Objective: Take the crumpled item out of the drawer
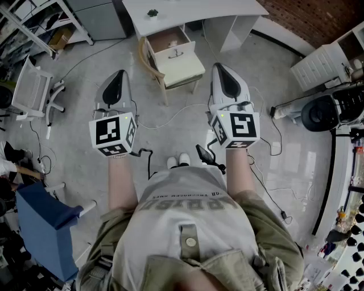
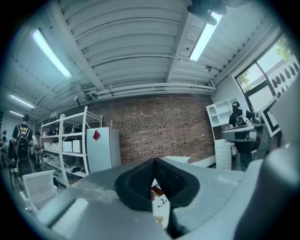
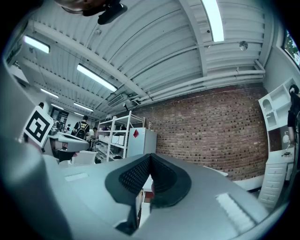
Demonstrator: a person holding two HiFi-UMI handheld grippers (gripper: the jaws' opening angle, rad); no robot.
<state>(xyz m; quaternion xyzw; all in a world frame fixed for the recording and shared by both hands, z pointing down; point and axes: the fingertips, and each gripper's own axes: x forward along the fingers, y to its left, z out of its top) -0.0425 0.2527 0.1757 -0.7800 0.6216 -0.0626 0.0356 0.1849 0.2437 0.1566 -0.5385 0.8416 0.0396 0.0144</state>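
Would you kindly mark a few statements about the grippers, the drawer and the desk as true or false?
1. The left gripper and the right gripper are both shut, with nothing between their fingers. True.
2. The drawer of the white desk is closed. False: it stands pulled open.
3. A small plant stands on the white desk. True.
4. The left gripper reaches into the drawer. False: both grippers are held short of it, above the floor.
5. A chair stands close to the open drawer. True.
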